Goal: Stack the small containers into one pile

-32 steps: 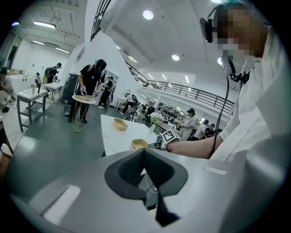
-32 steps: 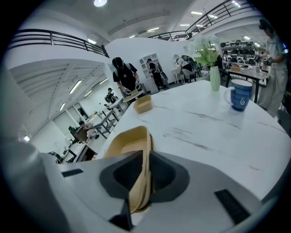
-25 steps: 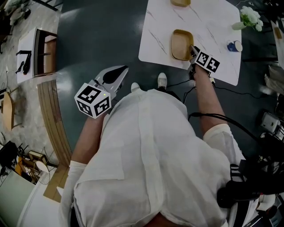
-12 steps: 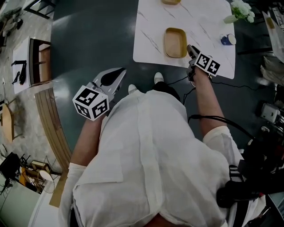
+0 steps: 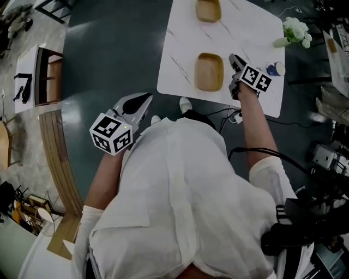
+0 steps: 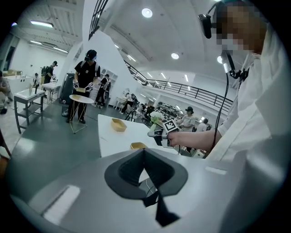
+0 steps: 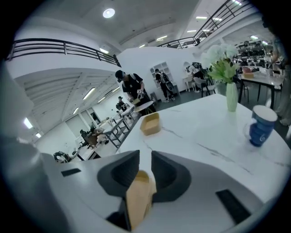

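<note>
The right hand-held gripper [image 5: 233, 58] reaches over the near right part of the white marble table [image 5: 251, 32], its jaws drawn in to a narrow gap with the tan wall of the near container [image 5: 210, 72] pinched between them. In the right gripper view that tan wall fills the gap edge-on. From the head view this container sits open side up just left of the gripper's tips, close to the table's near edge; whether it rests on the top or is raised off it cannot be told. The far container [image 5: 209, 10], of the same tan colour, lies apart from it towards the table's far edge, also open side up. To the right of the gripper stand a blue cup [image 5: 274, 68] and, farther back, a vase [image 5: 294, 31] of white flowers. The left hand-held gripper [image 5: 146, 98] is held low at the person's left side over the dark floor [image 5: 120, 54], well left of the table, jaws closed together with nothing between them.
</note>
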Action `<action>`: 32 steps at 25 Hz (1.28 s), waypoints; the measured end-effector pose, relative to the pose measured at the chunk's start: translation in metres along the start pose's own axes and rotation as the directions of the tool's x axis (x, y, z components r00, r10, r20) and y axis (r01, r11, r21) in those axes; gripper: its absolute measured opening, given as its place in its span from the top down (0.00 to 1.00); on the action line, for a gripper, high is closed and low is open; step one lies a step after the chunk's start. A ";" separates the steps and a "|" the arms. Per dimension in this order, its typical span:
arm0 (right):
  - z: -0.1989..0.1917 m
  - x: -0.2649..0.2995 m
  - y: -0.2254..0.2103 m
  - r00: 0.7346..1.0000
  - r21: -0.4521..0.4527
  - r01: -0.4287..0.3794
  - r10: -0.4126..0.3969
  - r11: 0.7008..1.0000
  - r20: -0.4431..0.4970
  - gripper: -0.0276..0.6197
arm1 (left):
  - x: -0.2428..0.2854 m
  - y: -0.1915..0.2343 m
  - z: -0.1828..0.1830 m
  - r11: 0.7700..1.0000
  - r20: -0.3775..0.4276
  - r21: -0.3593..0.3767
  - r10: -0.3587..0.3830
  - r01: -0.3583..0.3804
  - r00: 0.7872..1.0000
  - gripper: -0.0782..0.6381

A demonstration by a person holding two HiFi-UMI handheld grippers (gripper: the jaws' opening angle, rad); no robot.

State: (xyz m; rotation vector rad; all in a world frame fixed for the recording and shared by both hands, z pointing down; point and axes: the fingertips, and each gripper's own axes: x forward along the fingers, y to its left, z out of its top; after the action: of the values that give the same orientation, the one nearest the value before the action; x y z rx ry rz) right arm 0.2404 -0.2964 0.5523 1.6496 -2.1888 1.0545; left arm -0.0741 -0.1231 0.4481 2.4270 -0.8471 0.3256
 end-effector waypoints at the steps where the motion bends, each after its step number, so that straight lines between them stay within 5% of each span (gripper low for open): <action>1: 0.011 0.012 -0.003 1.000 -0.011 -0.011 0.011 1.000 -0.006 0.84 | 0.004 0.000 0.005 1.000 0.010 -0.002 0.016 -0.016 1.000 0.88; 10: 0.078 0.111 -0.027 0.995 -0.064 -0.083 0.079 0.994 -0.066 0.84 | 0.021 0.009 0.034 0.980 0.059 -0.064 0.192 -0.188 0.980 0.88; 20: 0.108 0.199 -0.048 0.984 -0.059 -0.135 0.127 0.989 -0.124 0.82 | 0.020 0.004 0.025 0.918 0.045 -0.155 0.376 -0.366 0.925 0.88; 32: 0.109 0.256 -0.059 0.982 0.000 -0.114 0.113 0.993 -0.155 0.80 | 0.012 0.004 0.023 0.868 0.028 -0.192 0.471 -0.458 0.882 0.88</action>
State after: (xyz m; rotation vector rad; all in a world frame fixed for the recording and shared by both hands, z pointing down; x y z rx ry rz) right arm 0.2298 -0.5673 0.6391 1.4027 -2.2040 1.1587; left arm -0.0659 -0.1448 0.4355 2.0537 -1.4349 0.3198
